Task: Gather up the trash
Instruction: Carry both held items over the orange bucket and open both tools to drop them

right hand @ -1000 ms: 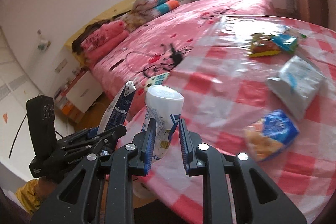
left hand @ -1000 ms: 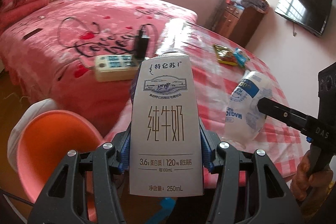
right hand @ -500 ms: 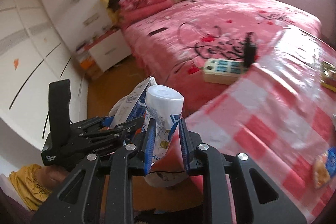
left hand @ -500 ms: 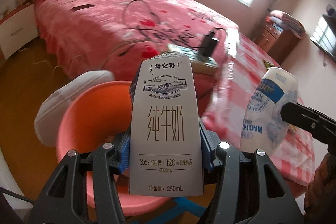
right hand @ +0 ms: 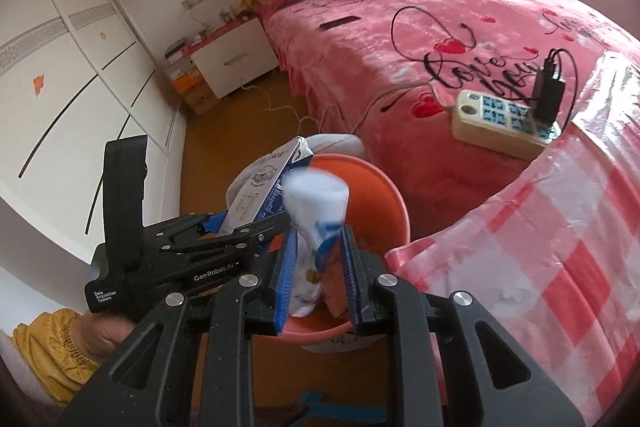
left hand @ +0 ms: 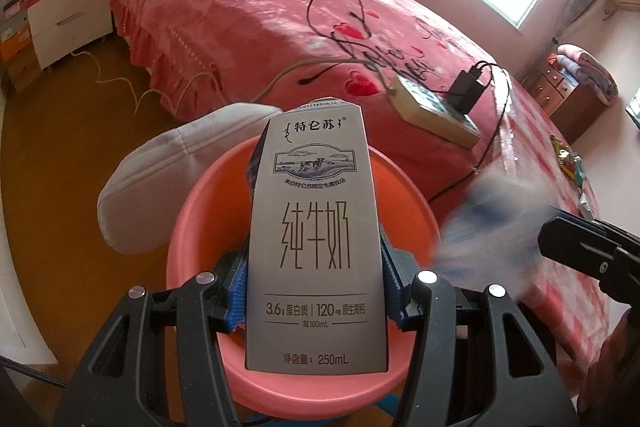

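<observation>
A grey 250 mL milk carton stands upright between the blue pads of my left gripper, which is shut on its lower half. It hangs over the orange basin. My right gripper is shut on a white plastic bottle with a blue label, blurred, held above the same basin. In the right wrist view the left gripper and its carton sit just left of the bottle. The left wrist view shows the bottle as a blur, with the right gripper's black finger at the right edge.
The basin rests on a white padded stool on the wooden floor. A table with a red checked cloth is to the right, and the pink bed behind carries a power strip with a charger. A hand holds the left gripper.
Both grippers have swung left from the table, carrying the carton and the bottle, and now hang over the orange basin. Their grips have not changed.
</observation>
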Demonstrator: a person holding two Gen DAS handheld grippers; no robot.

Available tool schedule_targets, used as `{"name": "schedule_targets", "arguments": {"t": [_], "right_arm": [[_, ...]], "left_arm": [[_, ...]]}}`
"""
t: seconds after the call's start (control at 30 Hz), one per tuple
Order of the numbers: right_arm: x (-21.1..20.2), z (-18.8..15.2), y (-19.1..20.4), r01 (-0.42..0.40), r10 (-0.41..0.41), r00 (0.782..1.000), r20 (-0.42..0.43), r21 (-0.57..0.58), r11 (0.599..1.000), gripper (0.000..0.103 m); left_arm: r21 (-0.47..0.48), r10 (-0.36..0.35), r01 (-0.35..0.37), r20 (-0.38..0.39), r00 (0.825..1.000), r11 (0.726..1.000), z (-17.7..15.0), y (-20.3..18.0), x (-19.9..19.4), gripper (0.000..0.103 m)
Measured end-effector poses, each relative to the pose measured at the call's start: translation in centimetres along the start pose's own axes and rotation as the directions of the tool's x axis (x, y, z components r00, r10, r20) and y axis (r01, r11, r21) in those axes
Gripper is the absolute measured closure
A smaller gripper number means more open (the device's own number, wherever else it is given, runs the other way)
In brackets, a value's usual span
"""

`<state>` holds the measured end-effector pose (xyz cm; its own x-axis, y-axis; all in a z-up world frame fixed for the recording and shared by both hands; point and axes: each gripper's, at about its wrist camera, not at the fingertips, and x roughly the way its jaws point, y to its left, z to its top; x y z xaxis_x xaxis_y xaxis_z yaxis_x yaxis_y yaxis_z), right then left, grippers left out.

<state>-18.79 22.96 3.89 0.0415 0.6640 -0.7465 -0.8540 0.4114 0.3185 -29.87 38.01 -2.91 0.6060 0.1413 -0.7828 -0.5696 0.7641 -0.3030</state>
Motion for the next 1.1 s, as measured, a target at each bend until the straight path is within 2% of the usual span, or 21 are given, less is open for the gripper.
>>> {"name": "schedule_targets", "arguments": {"t": [0.43,0.67,0.7,0.77,0.9,1.1], "right_arm": [[2.8,-0.2,0.3,-0.021,0.021,0.999,-0.044,0.01,1.0,0.079],[3.7,-0.5,-0.6,-0.051,0.055,0.996,-0.075,0.055,0.997,0.078],[3.8,-0.5,-0.8,-0.049,0.055,0.995,-0.079,0.069,0.996,0.073],[3.8,-0.7,-1.4,-0.055,0.064,0.995,-0.08,0.103,0.993,0.048],[3.2,-0.8,-2.5,-0.065,0.074,0.996,-0.057,0.146,0.987,0.043],[2.0,-0.9,-3.3,-0.058,0.062,0.998,-0.022,0.173,0.983,0.029]], "left_arm": [[-0.025,0.027,-0.028,-0.028,0.999,0.999,-0.6,1.3,1.5,0.048],[-0.03,0.027,-0.029,-0.053,0.998,0.999,-0.8,1.4,2.0,0.048],[-0.028,0.026,-0.028,-0.059,0.998,0.999,-0.9,1.3,2.1,0.048],[-0.028,0.031,-0.033,-0.064,0.997,0.999,-0.8,1.3,2.2,0.048],[-0.028,0.038,-0.04,-0.065,0.997,0.999,-0.9,1.3,2.4,0.041],[-0.025,0.043,-0.045,-0.059,0.997,0.999,-0.8,1.1,2.3,0.035]]}}
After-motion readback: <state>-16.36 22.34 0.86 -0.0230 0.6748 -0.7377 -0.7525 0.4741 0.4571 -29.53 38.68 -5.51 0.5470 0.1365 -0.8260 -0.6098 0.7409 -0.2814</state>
